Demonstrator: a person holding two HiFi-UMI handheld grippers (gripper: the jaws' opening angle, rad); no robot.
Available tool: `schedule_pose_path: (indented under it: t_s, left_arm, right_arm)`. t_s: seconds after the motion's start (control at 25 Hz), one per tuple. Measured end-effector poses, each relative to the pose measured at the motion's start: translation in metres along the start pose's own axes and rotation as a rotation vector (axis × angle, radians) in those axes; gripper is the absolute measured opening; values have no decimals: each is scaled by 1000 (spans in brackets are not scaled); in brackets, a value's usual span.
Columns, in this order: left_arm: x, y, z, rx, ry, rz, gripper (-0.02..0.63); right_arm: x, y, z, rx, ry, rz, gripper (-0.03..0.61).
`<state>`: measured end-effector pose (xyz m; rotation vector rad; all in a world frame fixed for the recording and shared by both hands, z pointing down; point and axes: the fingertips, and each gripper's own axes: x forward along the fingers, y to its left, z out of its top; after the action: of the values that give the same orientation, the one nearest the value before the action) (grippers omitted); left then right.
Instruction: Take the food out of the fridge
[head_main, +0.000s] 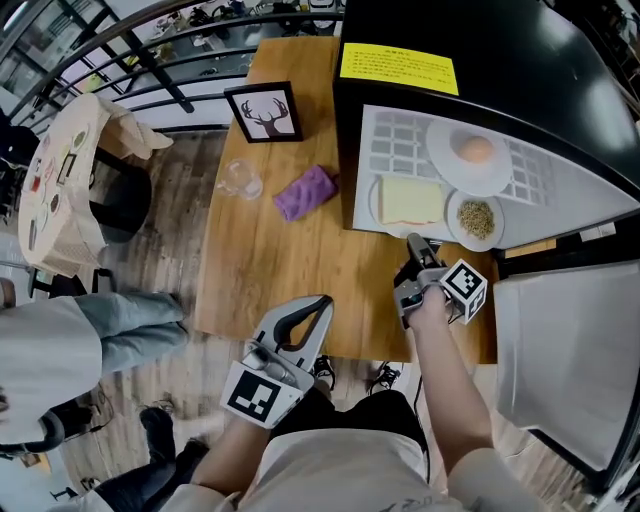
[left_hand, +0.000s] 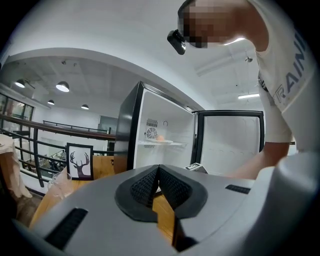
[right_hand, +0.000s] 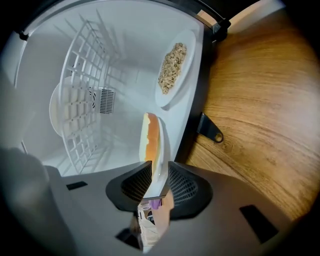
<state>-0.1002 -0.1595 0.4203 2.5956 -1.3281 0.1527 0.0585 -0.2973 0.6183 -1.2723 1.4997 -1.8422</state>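
Observation:
A small black fridge (head_main: 480, 50) stands open on the wooden table (head_main: 300, 270). Inside are a slice of cake on a white plate (head_main: 410, 202), a plate of grains (head_main: 476, 218), and an egg-like food on a plate (head_main: 470, 152) on the wire shelf. My right gripper (head_main: 412, 243) is at the fridge's mouth. In the right gripper view it (right_hand: 159, 172) is shut on the near rim of the cake plate (right_hand: 162, 145). The grains plate (right_hand: 172, 67) lies beyond. My left gripper (head_main: 322, 303) hangs shut and empty over the table's front edge.
The fridge door (head_main: 560, 350) swings open to the right. A purple cloth (head_main: 305, 192), a clear glass (head_main: 240, 180) and a framed deer picture (head_main: 265, 112) sit on the table left of the fridge. A person (head_main: 60, 340) stands at the left, by a chair.

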Motion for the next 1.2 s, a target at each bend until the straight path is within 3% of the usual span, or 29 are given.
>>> schedule_pose_path:
  t_s: [0.28, 0.52, 1.2]
  left_arm:
    - [-4, 8, -6, -10, 11, 9, 9]
    - [-5, 11, -8, -12, 12, 9, 9]
    - [-9, -2, -2, -3, -2, -21, 9]
  right_arm:
    - [7, -4, 6, 54, -33, 7, 92]
    - [11, -6, 9, 80, -49, 3, 32]
    - [-20, 31, 9, 36, -56, 175, 25]
